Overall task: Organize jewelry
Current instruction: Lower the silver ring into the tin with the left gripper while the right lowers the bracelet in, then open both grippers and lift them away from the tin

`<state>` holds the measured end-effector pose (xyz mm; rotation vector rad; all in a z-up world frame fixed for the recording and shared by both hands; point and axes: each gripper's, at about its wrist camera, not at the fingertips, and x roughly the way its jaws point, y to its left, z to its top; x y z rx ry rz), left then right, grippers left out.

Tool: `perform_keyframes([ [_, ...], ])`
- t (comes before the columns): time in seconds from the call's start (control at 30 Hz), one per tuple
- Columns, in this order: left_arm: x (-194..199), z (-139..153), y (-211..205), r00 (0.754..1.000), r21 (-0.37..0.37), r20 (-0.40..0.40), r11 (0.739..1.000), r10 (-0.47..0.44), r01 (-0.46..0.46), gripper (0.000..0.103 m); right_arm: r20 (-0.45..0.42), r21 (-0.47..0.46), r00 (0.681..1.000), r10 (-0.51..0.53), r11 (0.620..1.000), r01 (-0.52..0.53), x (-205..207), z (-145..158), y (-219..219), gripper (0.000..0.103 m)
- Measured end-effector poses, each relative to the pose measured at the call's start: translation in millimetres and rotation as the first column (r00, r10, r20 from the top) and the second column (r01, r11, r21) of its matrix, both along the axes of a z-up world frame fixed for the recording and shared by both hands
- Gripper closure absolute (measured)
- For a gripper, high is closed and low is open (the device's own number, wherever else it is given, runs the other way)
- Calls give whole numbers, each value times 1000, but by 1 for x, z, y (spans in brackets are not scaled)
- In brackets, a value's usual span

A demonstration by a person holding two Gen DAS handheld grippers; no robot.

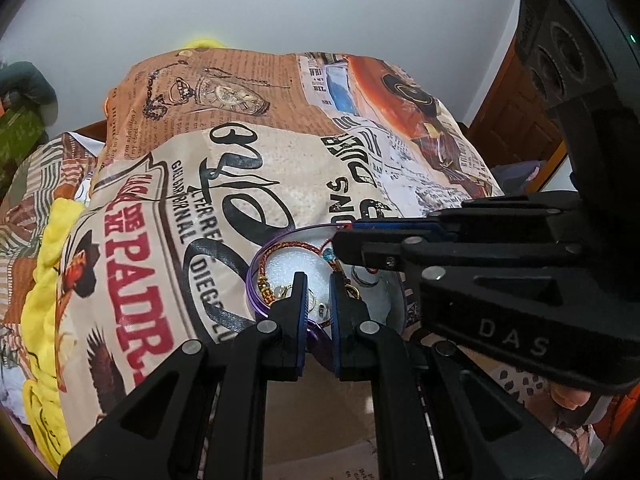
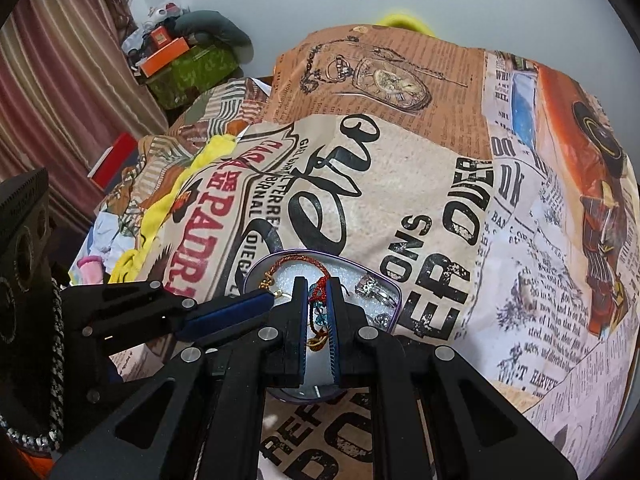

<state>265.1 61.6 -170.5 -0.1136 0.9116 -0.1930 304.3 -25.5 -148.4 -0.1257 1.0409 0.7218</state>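
Your right gripper (image 2: 318, 312) pinches the red cord bracelet (image 2: 318, 294) over the purple-rimmed tin (image 2: 396, 300); only its own view shows this. Your left gripper (image 1: 318, 292), fingers narrowly parted, empty, hovers over the tin.

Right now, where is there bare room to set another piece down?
Bare printed cloth lies beyond the purple tray. Inside the tray it is crowded: braided bracelet, rings, left tongs and right tongs over the foam.
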Motion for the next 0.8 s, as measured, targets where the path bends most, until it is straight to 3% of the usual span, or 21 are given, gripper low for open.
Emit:
perform_keyframes([
  [0.3,-11,17,6,999,1,23,999,32,-32,94,71,21,996,-50,999,49,-13,28,-18,84],
  [0.53,-38,67,12,988,5,135,997,79,-80,92,206,89,974,-96,993,79,-46,77,-40,84],
  [0.63,-59,98,11,971,15,217,994,100,-106,91,271,128,955,-117,988,84,-68,102,-50,84],
  [0.8,-107,149,7,921,16,369,990,126,-141,90,402,185,902,-158,979,89,-113,140,-68,84],
])
